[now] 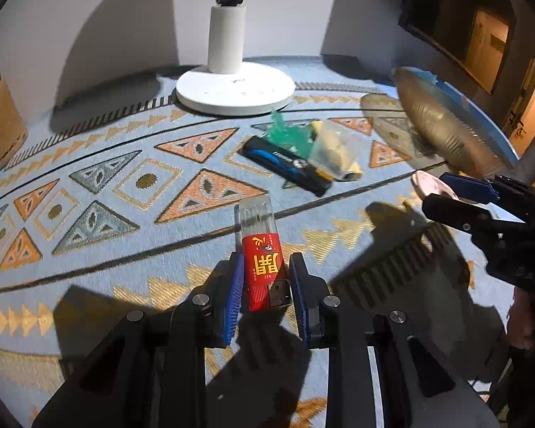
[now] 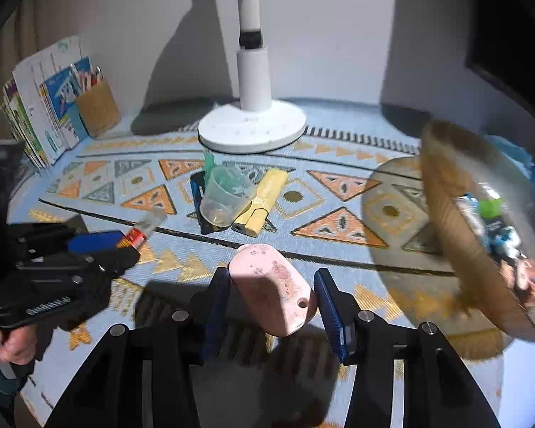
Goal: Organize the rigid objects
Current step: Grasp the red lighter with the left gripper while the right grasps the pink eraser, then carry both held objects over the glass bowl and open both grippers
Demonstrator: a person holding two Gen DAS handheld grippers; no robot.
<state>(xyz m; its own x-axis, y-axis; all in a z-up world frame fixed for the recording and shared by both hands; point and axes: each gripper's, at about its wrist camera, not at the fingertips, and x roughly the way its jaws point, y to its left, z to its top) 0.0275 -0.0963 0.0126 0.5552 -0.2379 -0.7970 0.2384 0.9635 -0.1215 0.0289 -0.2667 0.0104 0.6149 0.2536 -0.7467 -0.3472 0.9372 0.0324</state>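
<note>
Holding a red-labelled clear plastic tube (image 1: 264,267) in left gripper (image 1: 264,285) jaws and a pink oval case (image 2: 273,287) in right gripper (image 2: 271,303) jaws, we judge it midway: woven basket (image 2: 456,249) part-filled, clear plastic cup (image 2: 223,198) pile left on bench.

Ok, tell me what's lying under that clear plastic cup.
The clear cup lies tipped over a black-and-blue flat item and a yellow highlighter. Whatever lies beneath those is hidden.

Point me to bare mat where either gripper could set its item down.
Free: left mat between pen cup and black lighter; also between lamp base and basket. Crowded: centre pile around clear cup.
</note>
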